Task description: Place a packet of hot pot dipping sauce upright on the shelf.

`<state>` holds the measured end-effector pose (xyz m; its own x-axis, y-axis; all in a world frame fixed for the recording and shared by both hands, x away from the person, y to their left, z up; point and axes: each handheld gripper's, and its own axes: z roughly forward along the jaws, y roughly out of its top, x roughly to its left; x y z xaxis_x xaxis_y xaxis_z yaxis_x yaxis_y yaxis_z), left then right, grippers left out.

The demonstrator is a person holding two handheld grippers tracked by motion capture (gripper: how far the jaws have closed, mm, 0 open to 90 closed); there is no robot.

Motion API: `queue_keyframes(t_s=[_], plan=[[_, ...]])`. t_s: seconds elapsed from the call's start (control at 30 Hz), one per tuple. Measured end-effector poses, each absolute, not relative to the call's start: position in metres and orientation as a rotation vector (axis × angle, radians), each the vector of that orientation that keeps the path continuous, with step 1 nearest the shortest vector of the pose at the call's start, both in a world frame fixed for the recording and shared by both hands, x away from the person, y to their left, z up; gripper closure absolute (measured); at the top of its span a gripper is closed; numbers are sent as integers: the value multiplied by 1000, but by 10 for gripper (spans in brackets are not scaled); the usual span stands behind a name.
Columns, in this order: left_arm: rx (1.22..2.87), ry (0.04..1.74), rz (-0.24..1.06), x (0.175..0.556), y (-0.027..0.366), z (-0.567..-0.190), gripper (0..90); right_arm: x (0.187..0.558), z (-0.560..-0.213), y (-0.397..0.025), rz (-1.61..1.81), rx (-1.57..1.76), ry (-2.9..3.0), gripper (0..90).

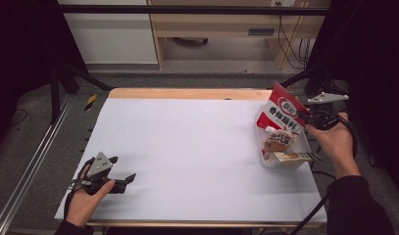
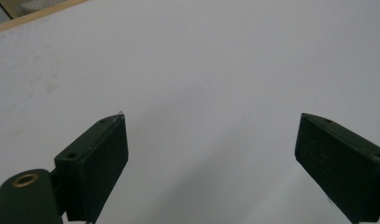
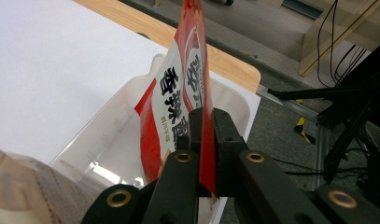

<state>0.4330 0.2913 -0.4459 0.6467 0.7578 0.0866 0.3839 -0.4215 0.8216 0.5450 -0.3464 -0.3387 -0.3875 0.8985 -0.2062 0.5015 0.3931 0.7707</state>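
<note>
Over at the white tub (image 1: 263, 161), your right gripper (image 1: 305, 115) is pinching a red-and-white seasoning packet (image 1: 284, 111), jaws pressed together on the packet's edge. You're holding that packet tilted, its lower end sitting down inside the tub's far end and its upper corner poking up above the rim. Along the right gripper's own view, the packet (image 3: 178, 100) is standing edge-on between the two black jaws, clamped tight, with the tub's pale wall (image 3: 113, 121) curving just beyond and below it. Your right hand (image 1: 334, 142) is wrapping the gripper just beside the tub's right wall.

Inside the tub, nearer to you than the red packet, a small brown-and-white packet (image 1: 279, 139) is lying, and a flat greenish packet (image 1: 292, 156) is resting across the tub's near end, its tip sticking out over the right rim. A tan printed packet (image 3: 24, 186) is showing at the lower left of the right gripper view, close under the camera.

Well away from the tub, across the white table sheet (image 1: 187, 147) toward its near left corner, your left gripper (image 1: 123, 171) is lying low with its jaws spread wide, holding nothing. Its own view is showing both black jaws well apart over bare white sheet (image 2: 201, 70). Your left hand (image 1: 87, 198) is gripping it at the sheet's near edge.
</note>
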Motion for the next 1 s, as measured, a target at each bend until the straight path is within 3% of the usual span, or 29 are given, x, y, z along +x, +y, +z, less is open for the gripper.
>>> queue_keyframes(t_s=[0.07,0.17,0.3,0.47,0.7,1.0], plan=[[2046,887,583,433,292,-445,95,541,-339,-344,838,1190,2032,871],[2047,888,585,433,292,-445,94,539,-338,-339,807,1157,2033,760],[2042,884,588,432,292,-445,94,539,-335,-333,767,1161,1999,493],[2039,879,584,433,293,-445,93,536,-326,-323,749,1164,1927,249],[2038,889,586,433,294,-445,89,518,-307,-310,819,1173,1874,144],[2037,886,591,432,294,-444,88,493,-286,-279,893,1077,1928,120]])
